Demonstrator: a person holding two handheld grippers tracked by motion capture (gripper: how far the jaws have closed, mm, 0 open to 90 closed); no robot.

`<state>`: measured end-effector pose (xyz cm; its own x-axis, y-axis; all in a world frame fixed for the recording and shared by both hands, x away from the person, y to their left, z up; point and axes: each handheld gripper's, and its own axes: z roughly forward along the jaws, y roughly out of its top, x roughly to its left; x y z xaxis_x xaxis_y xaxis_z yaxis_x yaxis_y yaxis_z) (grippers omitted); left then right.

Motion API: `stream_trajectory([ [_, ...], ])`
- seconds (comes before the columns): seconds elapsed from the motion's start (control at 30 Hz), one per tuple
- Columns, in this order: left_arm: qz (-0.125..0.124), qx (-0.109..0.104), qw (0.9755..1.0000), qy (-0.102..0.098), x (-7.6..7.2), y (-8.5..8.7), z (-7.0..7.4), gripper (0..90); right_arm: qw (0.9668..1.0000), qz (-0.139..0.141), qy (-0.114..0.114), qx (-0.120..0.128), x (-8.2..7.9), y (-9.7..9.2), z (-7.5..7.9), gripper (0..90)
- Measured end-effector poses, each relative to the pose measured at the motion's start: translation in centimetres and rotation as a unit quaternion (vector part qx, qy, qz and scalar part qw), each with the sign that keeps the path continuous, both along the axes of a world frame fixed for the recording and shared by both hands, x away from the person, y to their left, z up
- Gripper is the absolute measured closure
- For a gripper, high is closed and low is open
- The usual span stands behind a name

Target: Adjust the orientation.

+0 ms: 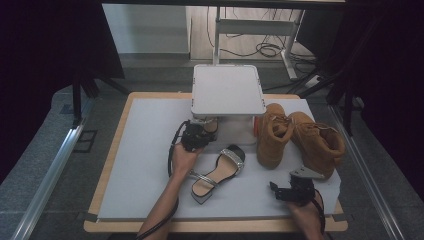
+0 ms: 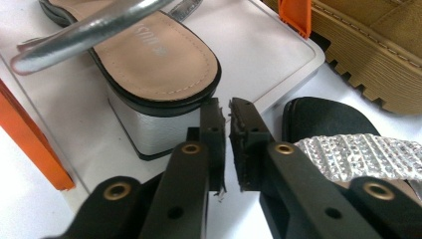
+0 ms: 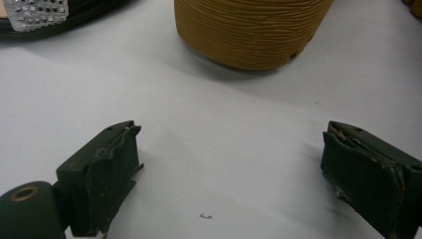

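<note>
A silver block-heel sandal [image 2: 154, 55] stands on the lower tier [image 2: 263, 50] of a small white rack [image 1: 227, 90]. My left gripper [image 1: 200, 131] [image 2: 225, 104] points at the sandal's heel, its jaws a narrow gap apart with nothing between them. Its mate, a sandal with a rhinestone strap [image 1: 220, 172] [image 2: 348, 154], lies on the white mat just right of that gripper. My right gripper [image 1: 276, 191] [image 3: 229, 149] rests open near the front right of the mat, facing the toe of a tan boot [image 3: 249, 30], with bare mat between its jaws.
Two tan boots [image 1: 272, 135] [image 1: 317, 142] stand at the right of the mat, close to the rack. The rack has orange legs [image 2: 30, 144]. The table's wooden edge [image 1: 215, 226] runs along the front, with a metal rail [image 1: 45, 185] at the left.
</note>
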<state>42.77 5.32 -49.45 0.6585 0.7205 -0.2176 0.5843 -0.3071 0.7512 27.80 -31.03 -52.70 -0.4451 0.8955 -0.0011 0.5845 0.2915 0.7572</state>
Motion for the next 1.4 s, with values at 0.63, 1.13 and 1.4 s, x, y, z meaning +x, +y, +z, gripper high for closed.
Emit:
stream_trajectory([
  [0.63, 0.008, 0.033, 0.9993, -0.016, -2.4, 1.6, 1.3, 50.5, 1.0000, 0.000, 0.001, 0.000, 0.0, 0.0, 0.0, 8.1],
  [1.13, -0.018, 0.021, 0.9988, -0.042, -4.2, 4.0, 1.2, 24.8, 1.0000, 0.000, 0.001, 0.000, 0.0, 0.0, 0.0, 8.1],
  [1.4, -0.050, -0.005, 0.9986, -0.019, -5.6, 5.1, 0.7, 11.8, 1.0000, 0.000, 0.001, 0.000, 0.0, 0.0, 0.0, 8.1],
])
